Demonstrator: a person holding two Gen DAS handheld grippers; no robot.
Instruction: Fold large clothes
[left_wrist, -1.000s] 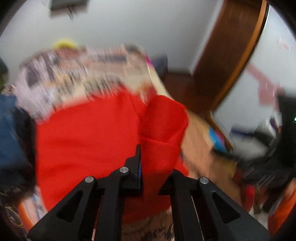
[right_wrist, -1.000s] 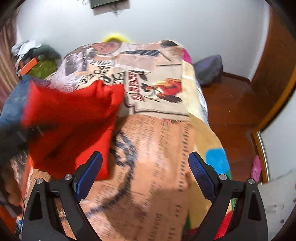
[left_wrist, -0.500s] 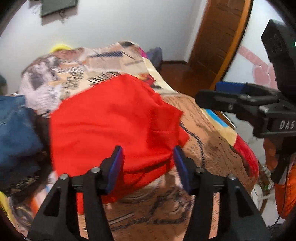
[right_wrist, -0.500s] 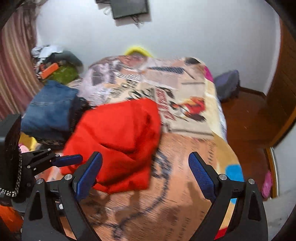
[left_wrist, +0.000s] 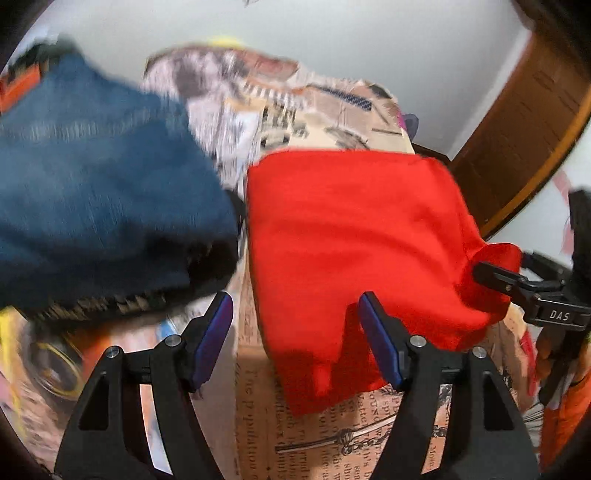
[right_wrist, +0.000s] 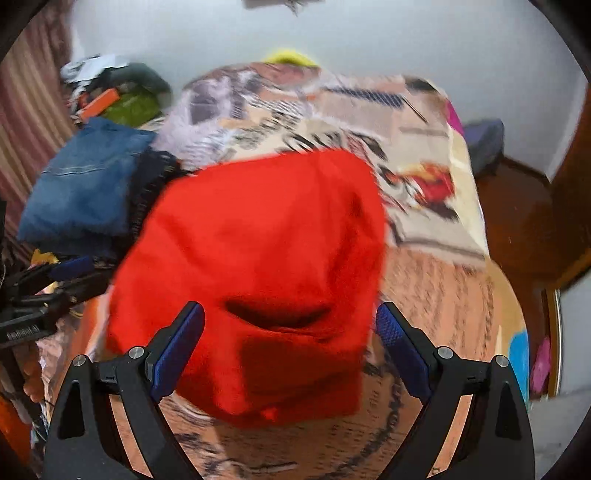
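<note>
A folded red garment (left_wrist: 354, 236) lies on the newspaper-print bedspread (left_wrist: 317, 413); it also fills the middle of the right wrist view (right_wrist: 258, 266). My left gripper (left_wrist: 295, 328) is open and empty, its right finger just over the garment's near edge. My right gripper (right_wrist: 290, 339) is open, its jaws wide around the garment's near end without holding it. The right gripper also shows at the right edge of the left wrist view (left_wrist: 509, 280), against the garment's right side.
A folded pile of blue jeans (left_wrist: 92, 192) over dark knitwear lies left of the red garment, also in the right wrist view (right_wrist: 85, 184). A clutter pile (right_wrist: 118, 96) sits at the far left corner. A wooden door (left_wrist: 524, 122) and wood floor (right_wrist: 517, 206) are to the right.
My left gripper let go of the red garment and opened, then swung left toward the jeans. My right gripper moved in over the garment's near end. The garment now lies folded flat.
</note>
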